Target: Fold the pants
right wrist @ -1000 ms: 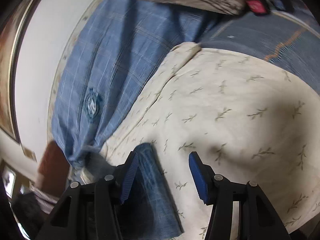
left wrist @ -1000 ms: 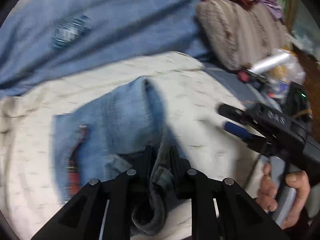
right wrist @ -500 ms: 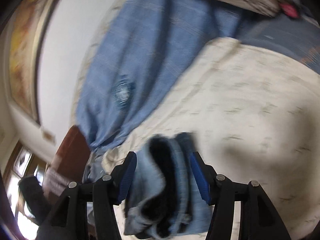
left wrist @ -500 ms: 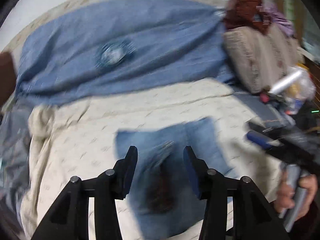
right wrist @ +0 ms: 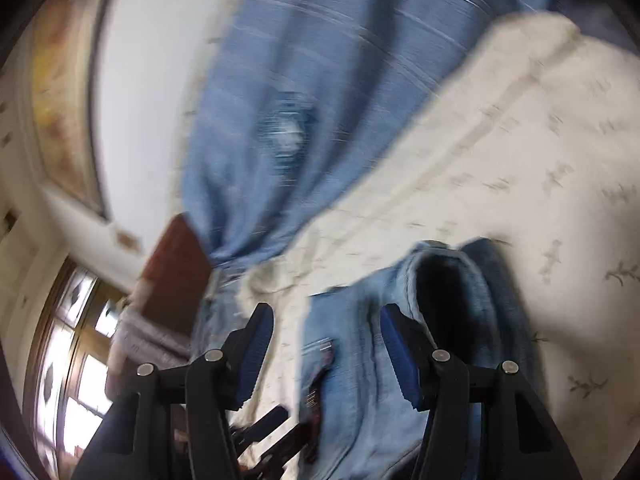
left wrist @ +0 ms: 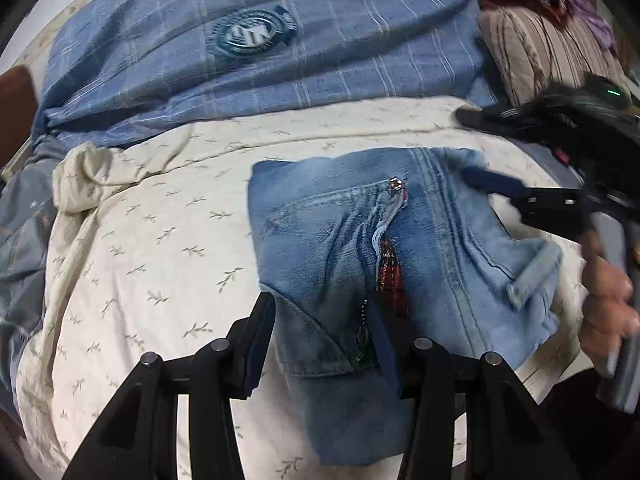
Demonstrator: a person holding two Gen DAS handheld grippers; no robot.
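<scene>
The light blue denim pants [left wrist: 360,264] lie folded into a compact bundle on the cream leaf-print sheet [left wrist: 152,248], fly zipper and red lining showing. My left gripper [left wrist: 324,344] is open and empty, hovering over the bundle's near edge. My right gripper [left wrist: 480,152] is at the bundle's far right corner, open, held by a hand [left wrist: 608,304]. In the blurred right wrist view the pants [right wrist: 400,344] lie between and beyond my open right gripper [right wrist: 328,344]; the left gripper's fingers [right wrist: 264,432] show at the bottom.
A blue checked blanket with a round emblem [left wrist: 256,36] lies at the back. A striped cushion [left wrist: 536,52] with clothes sits at the back right. A grey garment [left wrist: 20,232] lies at the left. A wall, framed picture [right wrist: 60,92] and window [right wrist: 72,360] stand beyond the bed.
My left gripper let go of the pants, opened and pulled back above them. The pants dropped flat as a folded bundle. My right gripper moved in to the bundle's far right edge.
</scene>
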